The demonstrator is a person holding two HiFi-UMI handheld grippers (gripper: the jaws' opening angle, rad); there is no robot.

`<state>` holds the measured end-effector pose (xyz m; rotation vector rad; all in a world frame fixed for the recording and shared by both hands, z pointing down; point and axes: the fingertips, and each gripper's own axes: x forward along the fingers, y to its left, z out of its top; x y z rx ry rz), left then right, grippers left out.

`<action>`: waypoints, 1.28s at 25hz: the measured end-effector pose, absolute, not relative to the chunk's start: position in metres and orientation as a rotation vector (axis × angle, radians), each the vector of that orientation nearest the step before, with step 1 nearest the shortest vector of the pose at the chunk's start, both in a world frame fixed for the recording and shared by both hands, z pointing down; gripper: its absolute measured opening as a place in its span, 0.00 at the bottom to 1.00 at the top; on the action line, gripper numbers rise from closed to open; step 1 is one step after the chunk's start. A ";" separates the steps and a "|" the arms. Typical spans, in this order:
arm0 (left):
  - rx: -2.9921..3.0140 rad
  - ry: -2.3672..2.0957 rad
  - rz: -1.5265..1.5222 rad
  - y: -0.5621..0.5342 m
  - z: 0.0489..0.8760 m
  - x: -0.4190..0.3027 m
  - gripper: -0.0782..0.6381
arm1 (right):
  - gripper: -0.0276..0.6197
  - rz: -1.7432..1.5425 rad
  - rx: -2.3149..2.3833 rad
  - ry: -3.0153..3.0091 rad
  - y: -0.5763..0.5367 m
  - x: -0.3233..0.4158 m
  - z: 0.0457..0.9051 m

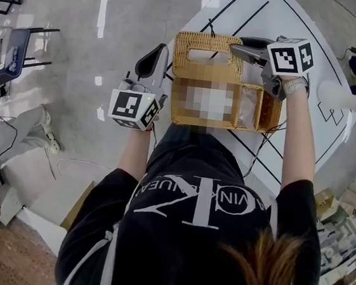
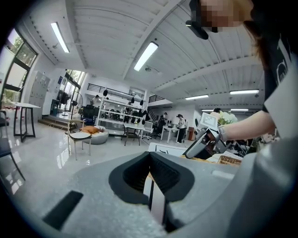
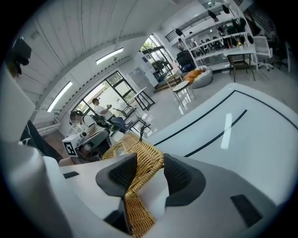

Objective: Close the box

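My right tool (image 3: 150, 162) pinches the woven wicker lid (image 1: 187, 60) while my left tool (image 2: 150, 167), pressed together, braces nothing, so the tan wicker box (image 1: 268, 110) may skid along the white bench (image 1: 263, 14).

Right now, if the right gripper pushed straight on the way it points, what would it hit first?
The wicker lid: its rim already sits between the jaws of the right gripper, so there is no free path. Beyond it lies the white table.

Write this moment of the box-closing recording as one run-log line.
wicker box: open on table | lid: swung open | right gripper: shut on lid edge | left gripper: shut, empty, beside box
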<state>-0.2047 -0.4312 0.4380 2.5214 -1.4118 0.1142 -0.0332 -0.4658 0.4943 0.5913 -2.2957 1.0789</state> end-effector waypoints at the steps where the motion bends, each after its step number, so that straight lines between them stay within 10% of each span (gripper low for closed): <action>1: 2.527 -1.411 0.109 -0.429 0.436 -0.205 0.12 | 0.32 1.049 0.606 -2.304 -0.466 -0.033 0.491; 32: 2.628 -1.471 0.000 -0.337 0.391 -0.235 0.12 | 0.16 0.299 1.017 -2.506 -0.384 -0.033 0.366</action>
